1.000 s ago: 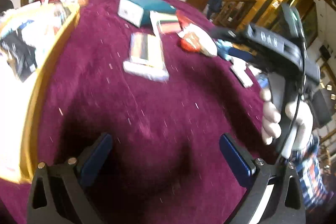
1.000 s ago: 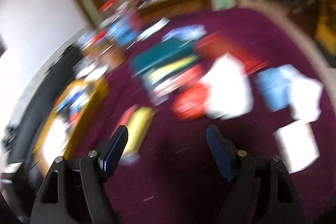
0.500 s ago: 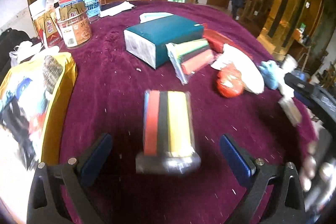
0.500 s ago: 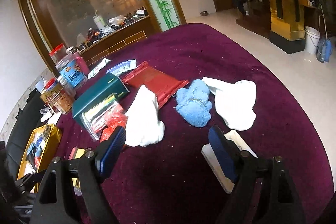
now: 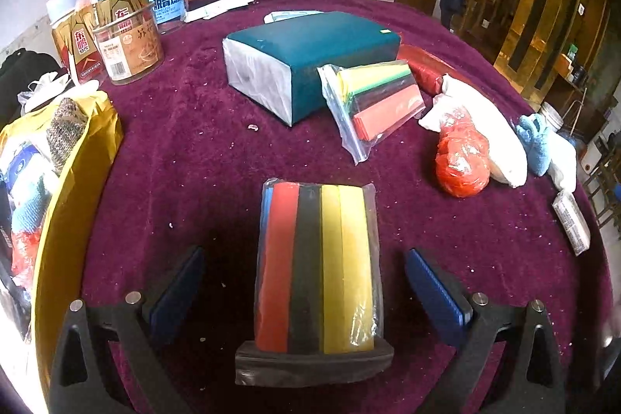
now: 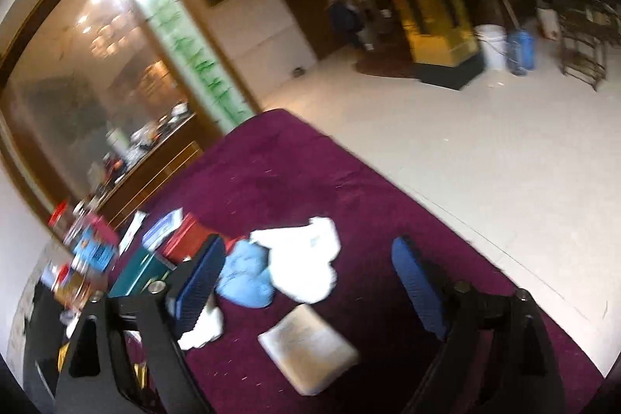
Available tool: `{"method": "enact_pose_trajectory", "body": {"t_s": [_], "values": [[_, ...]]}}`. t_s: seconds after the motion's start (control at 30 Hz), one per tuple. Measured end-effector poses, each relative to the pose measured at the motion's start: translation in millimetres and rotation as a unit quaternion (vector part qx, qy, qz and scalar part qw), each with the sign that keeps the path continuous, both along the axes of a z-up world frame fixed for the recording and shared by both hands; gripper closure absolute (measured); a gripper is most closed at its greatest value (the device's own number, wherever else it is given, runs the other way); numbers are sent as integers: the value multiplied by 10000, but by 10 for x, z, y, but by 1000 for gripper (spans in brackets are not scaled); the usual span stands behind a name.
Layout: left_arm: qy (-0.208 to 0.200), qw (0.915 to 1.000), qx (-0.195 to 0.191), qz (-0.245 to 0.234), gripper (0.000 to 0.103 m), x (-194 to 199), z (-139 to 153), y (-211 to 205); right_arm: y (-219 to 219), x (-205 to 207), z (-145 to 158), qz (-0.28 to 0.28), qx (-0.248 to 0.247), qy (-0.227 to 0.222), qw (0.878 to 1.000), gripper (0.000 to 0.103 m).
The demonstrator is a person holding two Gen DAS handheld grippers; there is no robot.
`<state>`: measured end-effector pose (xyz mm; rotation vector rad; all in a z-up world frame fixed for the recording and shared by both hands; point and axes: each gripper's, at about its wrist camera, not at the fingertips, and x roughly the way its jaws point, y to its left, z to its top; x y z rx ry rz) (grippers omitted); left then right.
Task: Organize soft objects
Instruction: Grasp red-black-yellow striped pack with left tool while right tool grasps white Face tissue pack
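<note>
In the left wrist view my left gripper (image 5: 304, 288) is open. A clear-wrapped pack of red, black and yellow sponges (image 5: 316, 270) lies on the purple cloth between its blue pads, untouched. A yellow bag (image 5: 73, 181) holding soft items stands at the left. A second sponge pack (image 5: 374, 99), a red bundle (image 5: 462, 158), a white cloth (image 5: 489, 127) and a blue cloth (image 5: 537, 138) lie further right. In the blurred right wrist view my right gripper (image 6: 306, 286) is open and empty above a blue cloth (image 6: 246, 278), a white cloth (image 6: 306, 266) and a flat white pack (image 6: 306, 348).
A teal tissue box (image 5: 306, 61) sits mid-table, with jars and tins (image 5: 128, 41) at the back left. A small white pack (image 5: 570, 220) lies near the table's right edge. In the right wrist view the table edge (image 6: 446, 208) drops to the pale floor.
My left gripper has moved closer to the striped sponge pack, which now lies between its pads. My right gripper has swung right and tilted, now facing the table edge and floor.
</note>
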<state>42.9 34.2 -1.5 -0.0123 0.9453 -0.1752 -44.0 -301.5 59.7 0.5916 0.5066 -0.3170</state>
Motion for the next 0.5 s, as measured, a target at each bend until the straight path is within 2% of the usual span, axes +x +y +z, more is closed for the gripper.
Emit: {"method": "enact_pose_trajectory", "body": {"t_s": [0.1,0.23,0.37,0.43,0.5], "values": [[0,10000,77,26,1,1,-9,-16,-17,134,-128,127,96,480,9987,14],[43,9995,322,-2,1,24,-35,-77,41,354,-401,542,357,1253,9900,14],[43,9995,317,-20,1,28,-38,-65,97,407,-459,555,192,1466,9874,14],[-12,9995,316,-19,6,4,-24,-59,142,432,-466,558,29,1539,9865,12],[-83,9994,325,-85,17,-41,-2,-81,209,469,-471,599,-207,1651,9842,9]]}}
